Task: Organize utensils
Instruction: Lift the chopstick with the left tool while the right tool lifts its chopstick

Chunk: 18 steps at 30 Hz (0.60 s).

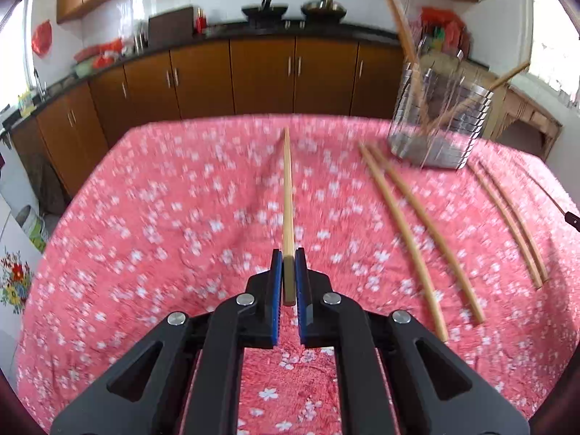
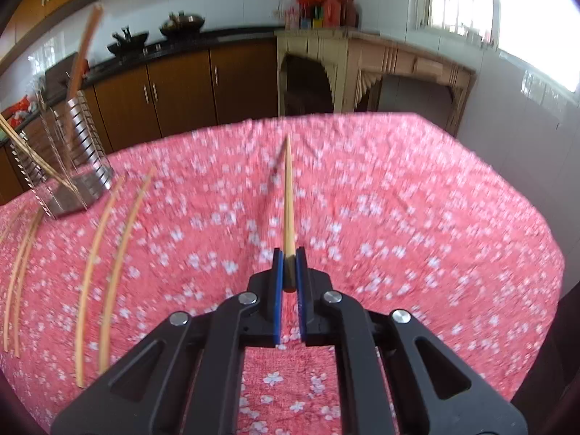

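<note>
Left wrist view: my left gripper (image 1: 289,253), black with blue pads, is clamped narrow on one light wooden chopstick (image 1: 288,188) that points straight ahead above the pink tablecloth with white blossoms (image 1: 163,199).
Loose chopsticks, left view: one pair (image 1: 409,224) lies on the cloth to the right of my gripper; a second pair (image 1: 511,217) lies further right.
Holder, left view: a slotted steel utensil holder (image 1: 442,116) stands upright at the far right of the table with chopsticks (image 1: 395,18) leaning in it.
Right wrist view: holder (image 2: 76,152) at far left, two pairs (image 2: 105,253) lying beside it.
Right gripper: my right gripper (image 2: 289,253) pinches a second wooden chopstick (image 2: 288,199), pointing forward over the cloth.
</note>
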{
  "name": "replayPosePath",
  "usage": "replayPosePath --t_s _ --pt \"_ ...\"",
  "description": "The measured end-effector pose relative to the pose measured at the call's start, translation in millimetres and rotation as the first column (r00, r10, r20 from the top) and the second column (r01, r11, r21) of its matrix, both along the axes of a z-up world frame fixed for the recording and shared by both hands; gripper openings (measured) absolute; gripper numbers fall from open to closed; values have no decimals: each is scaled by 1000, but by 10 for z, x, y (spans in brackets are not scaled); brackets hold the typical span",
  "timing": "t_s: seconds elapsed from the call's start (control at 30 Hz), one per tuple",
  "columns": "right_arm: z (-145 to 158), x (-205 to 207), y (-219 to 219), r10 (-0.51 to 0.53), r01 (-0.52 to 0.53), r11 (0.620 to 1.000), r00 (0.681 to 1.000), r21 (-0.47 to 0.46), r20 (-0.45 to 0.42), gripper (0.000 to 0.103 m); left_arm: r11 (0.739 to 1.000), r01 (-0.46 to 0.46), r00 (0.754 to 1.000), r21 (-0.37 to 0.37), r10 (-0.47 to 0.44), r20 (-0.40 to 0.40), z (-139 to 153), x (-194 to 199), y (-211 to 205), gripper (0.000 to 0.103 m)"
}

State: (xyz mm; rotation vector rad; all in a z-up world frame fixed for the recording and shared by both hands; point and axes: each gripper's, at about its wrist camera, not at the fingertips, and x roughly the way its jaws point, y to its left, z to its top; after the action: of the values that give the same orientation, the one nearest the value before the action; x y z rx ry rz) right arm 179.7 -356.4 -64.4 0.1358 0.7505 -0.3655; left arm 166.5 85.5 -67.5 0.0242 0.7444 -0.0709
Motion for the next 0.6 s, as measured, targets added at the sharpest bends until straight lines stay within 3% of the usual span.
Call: replayPosePath --t_s 0.27,0.6 --pt "523 -212 53 8 -1 999 986 -40 165 8 1000 5 984 -25 -1 179 426 -208 19 7" --pt "968 -320 74 25 -7 998 952 -59 306 8 998 -5 937 -59 26 349 814 -363 -1 7"
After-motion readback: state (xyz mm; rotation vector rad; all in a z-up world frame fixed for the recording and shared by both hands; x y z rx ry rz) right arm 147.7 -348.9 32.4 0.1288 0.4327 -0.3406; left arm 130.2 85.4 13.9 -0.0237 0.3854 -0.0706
